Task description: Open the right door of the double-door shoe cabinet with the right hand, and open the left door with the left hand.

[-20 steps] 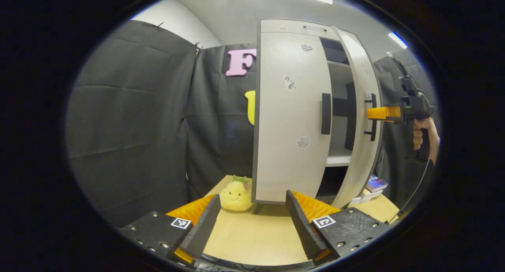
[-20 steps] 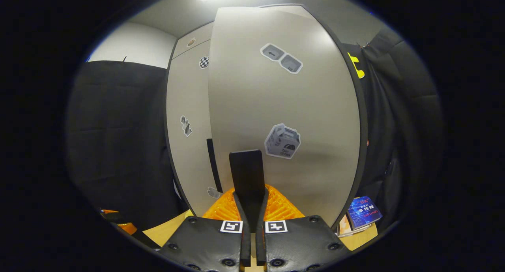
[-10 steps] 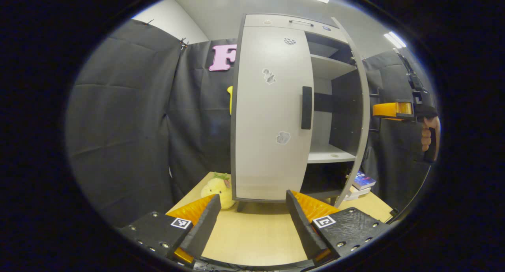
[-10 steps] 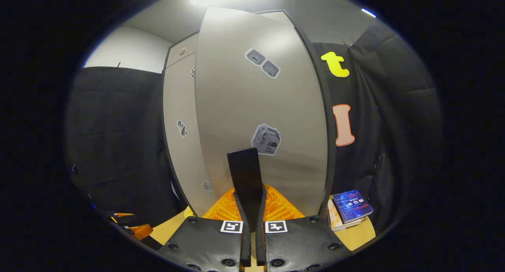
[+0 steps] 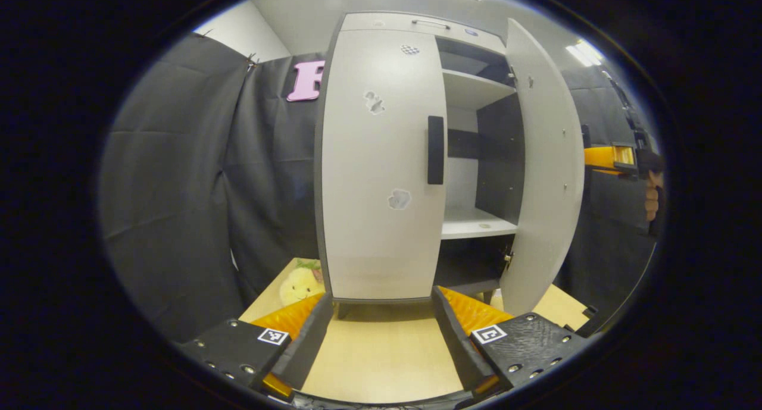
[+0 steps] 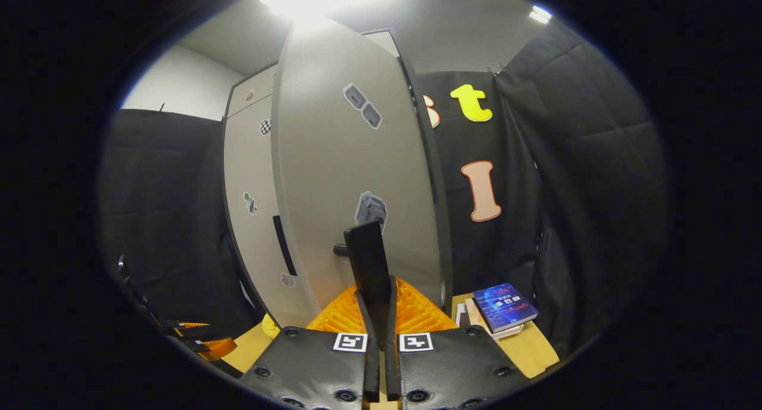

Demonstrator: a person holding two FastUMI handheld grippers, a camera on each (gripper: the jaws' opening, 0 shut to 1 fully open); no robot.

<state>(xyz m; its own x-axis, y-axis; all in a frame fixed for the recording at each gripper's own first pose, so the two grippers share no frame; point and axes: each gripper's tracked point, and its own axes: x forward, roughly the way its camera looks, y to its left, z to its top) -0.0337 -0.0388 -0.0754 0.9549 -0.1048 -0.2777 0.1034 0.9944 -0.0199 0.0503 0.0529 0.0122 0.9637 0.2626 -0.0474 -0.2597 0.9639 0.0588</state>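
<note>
Right door [image 5: 545,160] swung wider over wooden tabletop [image 5: 381,362].

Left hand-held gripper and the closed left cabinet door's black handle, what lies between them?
Bare light wooden tabletop, then the grey door itself, in the left gripper view.

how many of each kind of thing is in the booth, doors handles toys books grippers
cabinet doors: 2, left door closed, right door open
door handles: 2, left handle, right handle
plush toys: 1, plush toy
books: at least 2, book stack
grippers: 2, left gripper, right gripper
total: 9
</note>
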